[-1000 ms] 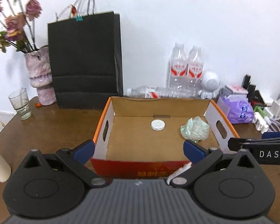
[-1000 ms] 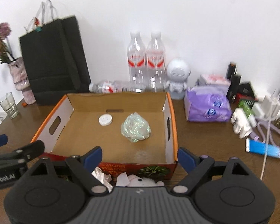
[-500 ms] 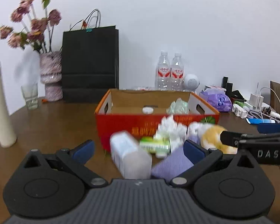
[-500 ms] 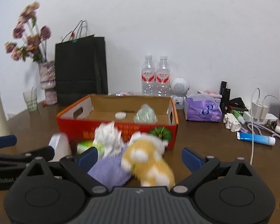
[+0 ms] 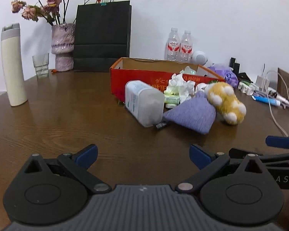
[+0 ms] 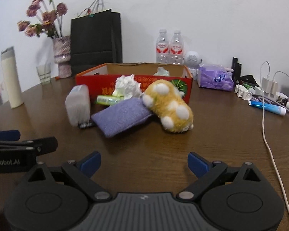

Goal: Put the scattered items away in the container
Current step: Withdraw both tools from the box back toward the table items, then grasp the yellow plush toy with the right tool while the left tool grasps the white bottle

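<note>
Left wrist view shows the left gripper (image 5: 142,154) low over the wooden table (image 5: 67,119), jaws spread wide and empty; the right gripper (image 6: 144,160) is likewise wide apart, holding nothing. Well ahead of both, the scattered items lie bunched against the front wall of the red cardboard box (image 5: 144,77): a translucent plastic container (image 5: 144,103) on its side, a purple cloth (image 5: 192,116), a yellow plush toy (image 6: 168,105), crumpled tissue (image 6: 128,86) and a green packet (image 6: 107,100). A pale green wad (image 6: 162,71) sits inside the box.

Box (image 6: 133,82) floor hidden behind its red front wall; green packet (image 6: 108,100) half-covered by crumpled tissue (image 6: 128,88).
</note>
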Motion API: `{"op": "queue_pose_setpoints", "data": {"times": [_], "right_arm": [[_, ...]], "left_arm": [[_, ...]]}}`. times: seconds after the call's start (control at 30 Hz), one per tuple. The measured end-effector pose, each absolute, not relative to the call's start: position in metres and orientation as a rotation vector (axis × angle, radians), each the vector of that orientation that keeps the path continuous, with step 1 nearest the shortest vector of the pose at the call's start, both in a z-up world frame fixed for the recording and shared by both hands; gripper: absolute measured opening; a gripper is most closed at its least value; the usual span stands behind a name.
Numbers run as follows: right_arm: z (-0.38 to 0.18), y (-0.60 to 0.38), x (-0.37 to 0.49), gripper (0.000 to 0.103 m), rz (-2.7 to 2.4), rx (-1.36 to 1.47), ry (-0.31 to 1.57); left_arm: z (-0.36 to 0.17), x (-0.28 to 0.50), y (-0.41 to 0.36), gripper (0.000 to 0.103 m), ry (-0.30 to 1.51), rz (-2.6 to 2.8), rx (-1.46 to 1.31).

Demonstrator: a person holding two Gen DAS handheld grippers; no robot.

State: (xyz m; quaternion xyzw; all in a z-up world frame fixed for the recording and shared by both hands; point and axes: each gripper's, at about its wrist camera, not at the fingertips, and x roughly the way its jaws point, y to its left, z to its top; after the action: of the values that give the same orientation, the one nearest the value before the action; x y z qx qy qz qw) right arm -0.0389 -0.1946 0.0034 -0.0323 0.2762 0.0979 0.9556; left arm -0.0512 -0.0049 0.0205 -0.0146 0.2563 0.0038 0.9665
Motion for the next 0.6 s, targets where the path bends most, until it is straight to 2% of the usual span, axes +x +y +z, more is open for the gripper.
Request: {"op": "queue_pose_setpoints", "data": {"times": [0.03,0.2,0.6], "right_arm": [[0.002,-0.193,-0.041,0.096,0.193,-0.078,0.57],[0.006,-0.18,-0.042,0.094,0.183,-0.13,0.58],[0.002,-0.183,-0.033,0.094,0.182,-0.055,0.653]], "left_arm": [[0.019,-0.052,-0.005,0.103,0.525,0.011,-0.022],[0.018,-0.055,-0.003,0.103,0.547,0.032,-0.013],[0.016,-0.048,-0.004,0.103,0.591,0.017,0.009]]}}
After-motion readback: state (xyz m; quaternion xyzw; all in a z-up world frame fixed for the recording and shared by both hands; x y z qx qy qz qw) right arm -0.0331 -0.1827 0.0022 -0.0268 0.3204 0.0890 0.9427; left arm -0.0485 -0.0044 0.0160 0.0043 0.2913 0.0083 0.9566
